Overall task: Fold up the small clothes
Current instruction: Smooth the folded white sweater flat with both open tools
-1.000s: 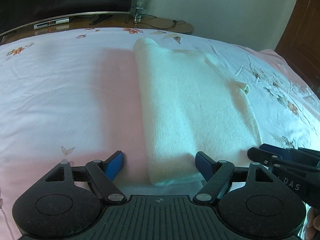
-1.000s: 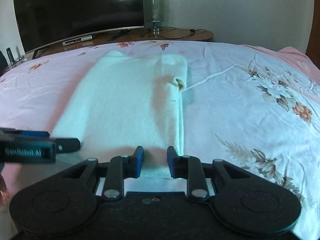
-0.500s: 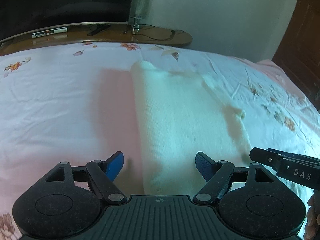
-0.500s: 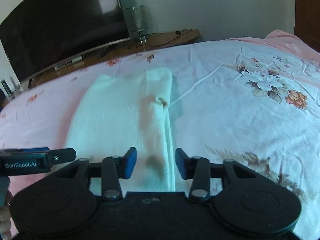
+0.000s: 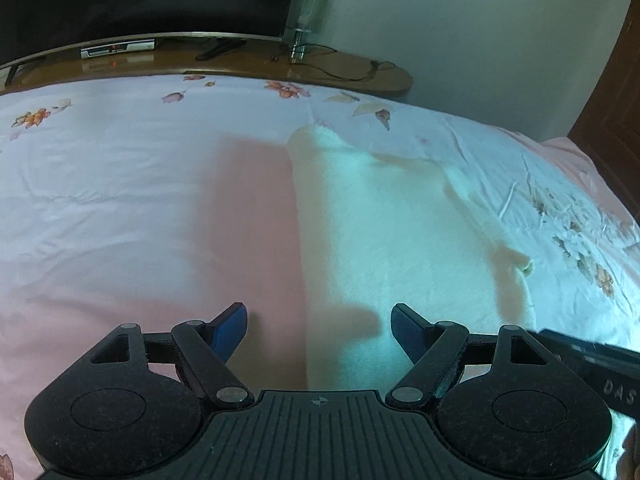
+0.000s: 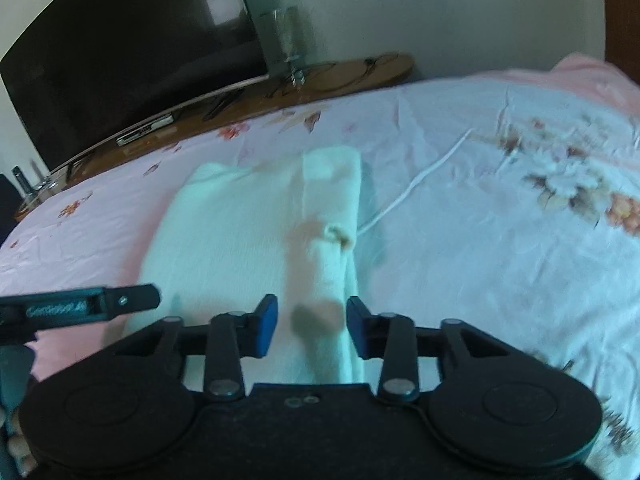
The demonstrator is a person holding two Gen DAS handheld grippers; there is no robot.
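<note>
Now, centre stage, the cream knitted garment lies flat on the pink-and-white floral bedsheet, already doubled into a long narrow panel, one sleeve tucked along its right side with the cuff peeking out. That tidy strip looks set up for a fold from the near hem, which would explain why both tools hover at that end.

Over on the left, the left gripper hangs above the garment's near left edge, jaws spread wide, nothing between the blue pads but air and shadow: released, touching no cloth that I can see.

And the right gripper sits over the folded sleeve side, jaws only partly apart and closing at this moment; the fabric lies below the gap, not pinched.

Beyond the bed, a dark television stands on a wooden bench.
</note>
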